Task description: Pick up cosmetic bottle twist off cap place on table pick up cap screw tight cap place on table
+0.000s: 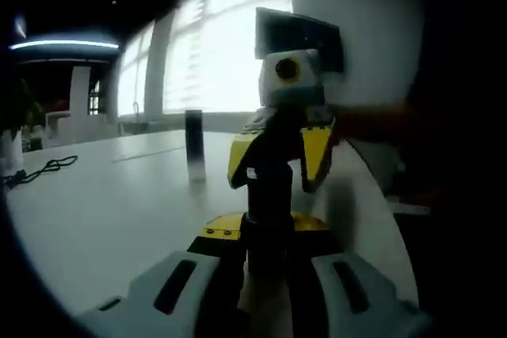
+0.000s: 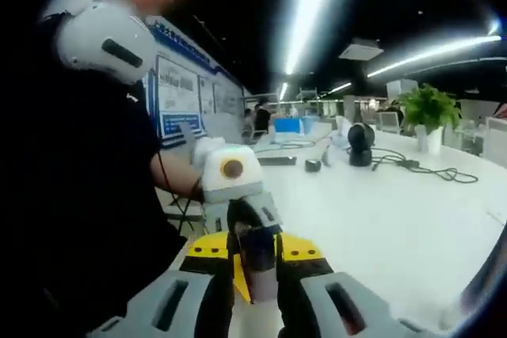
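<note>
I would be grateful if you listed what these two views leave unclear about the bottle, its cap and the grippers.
- Left gripper view: the bottle is a dark backlit silhouette, so cap and thread cannot be told apart.
- Left gripper view: the right gripper covers the bottle's top; its grip is unclear.
- Right gripper view: the bottle sits between both grippers, its ends hidden.
- Left gripper view: a dark cylinder on the table is too blurred to identify.

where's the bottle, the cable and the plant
bottle (image 1: 269,195), left gripper view, dark body between the jaws
cable (image 1: 47,169), left gripper view, loop lying on the table
plant (image 2: 428,106), right gripper view, green leaves
</note>
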Motion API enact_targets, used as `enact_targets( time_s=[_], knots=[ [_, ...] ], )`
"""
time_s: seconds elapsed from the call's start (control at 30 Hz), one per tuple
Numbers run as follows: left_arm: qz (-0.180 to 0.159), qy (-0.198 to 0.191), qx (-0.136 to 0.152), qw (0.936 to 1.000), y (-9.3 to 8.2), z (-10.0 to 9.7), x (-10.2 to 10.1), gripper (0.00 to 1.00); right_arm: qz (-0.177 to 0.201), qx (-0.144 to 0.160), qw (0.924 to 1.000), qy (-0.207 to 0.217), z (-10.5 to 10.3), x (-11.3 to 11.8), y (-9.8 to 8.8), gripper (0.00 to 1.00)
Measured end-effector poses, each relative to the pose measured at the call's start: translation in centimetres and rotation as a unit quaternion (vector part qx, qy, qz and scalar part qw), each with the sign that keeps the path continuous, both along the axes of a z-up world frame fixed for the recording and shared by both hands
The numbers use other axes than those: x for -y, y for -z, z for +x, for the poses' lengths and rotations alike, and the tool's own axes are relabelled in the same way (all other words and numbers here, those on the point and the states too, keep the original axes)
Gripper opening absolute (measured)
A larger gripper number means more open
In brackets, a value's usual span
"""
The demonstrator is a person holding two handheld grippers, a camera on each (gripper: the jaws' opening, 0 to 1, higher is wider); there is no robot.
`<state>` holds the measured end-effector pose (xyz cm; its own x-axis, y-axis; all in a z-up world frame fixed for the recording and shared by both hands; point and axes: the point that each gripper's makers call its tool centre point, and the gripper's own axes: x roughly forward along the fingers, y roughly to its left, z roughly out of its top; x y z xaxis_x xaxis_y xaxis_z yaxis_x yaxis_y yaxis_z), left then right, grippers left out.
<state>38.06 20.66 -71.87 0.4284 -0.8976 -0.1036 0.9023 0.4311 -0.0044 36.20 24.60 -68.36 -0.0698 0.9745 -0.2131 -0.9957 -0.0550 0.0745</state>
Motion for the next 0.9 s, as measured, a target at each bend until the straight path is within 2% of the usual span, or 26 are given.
enact_targets(
  time_s=[0.17, 0.27, 0.43, 0.63, 0.77, 0.9],
  knots=[
    [0.000, -0.009, 0.002, 1.0000, 0.0, 0.4, -0.1, 0.10, 0.007, 0.011, 0.9998, 0.013, 0.6, 0.1, 0.1, 0.10],
    [0.001, -0.012, 0.004, 0.9999, 0.0, 0.5, -0.2, 0.10, 0.004, 0.031, 0.9993, 0.022, 0.7, 0.1, 0.1, 0.10],
    [0.002, -0.016, 0.006, 0.9998, 0.0, 0.7, -0.2, 0.10, 0.000, 0.046, 0.9982, 0.038, 0.9, 0.1, 0.1, 0.09],
    [0.005, -0.028, 0.012, 0.9995, 0.0, 0.9, -0.4, 0.09, -0.005, 0.056, 0.9942, 0.092, 1.3, 0.2, 0.2, 0.09],
    [0.007, -0.036, 0.017, 0.9992, 0.0, 0.9, -0.5, 0.09, -0.005, 0.060, 0.9892, 0.134, 1.4, 0.2, 0.2, 0.09],
    [0.009, -0.047, 0.020, 0.9987, 0.0, 1.2, -0.8, 0.09, 0.002, 0.063, 0.9808, 0.184, 1.9, 0.3, 0.2, 0.09]
  ],
)
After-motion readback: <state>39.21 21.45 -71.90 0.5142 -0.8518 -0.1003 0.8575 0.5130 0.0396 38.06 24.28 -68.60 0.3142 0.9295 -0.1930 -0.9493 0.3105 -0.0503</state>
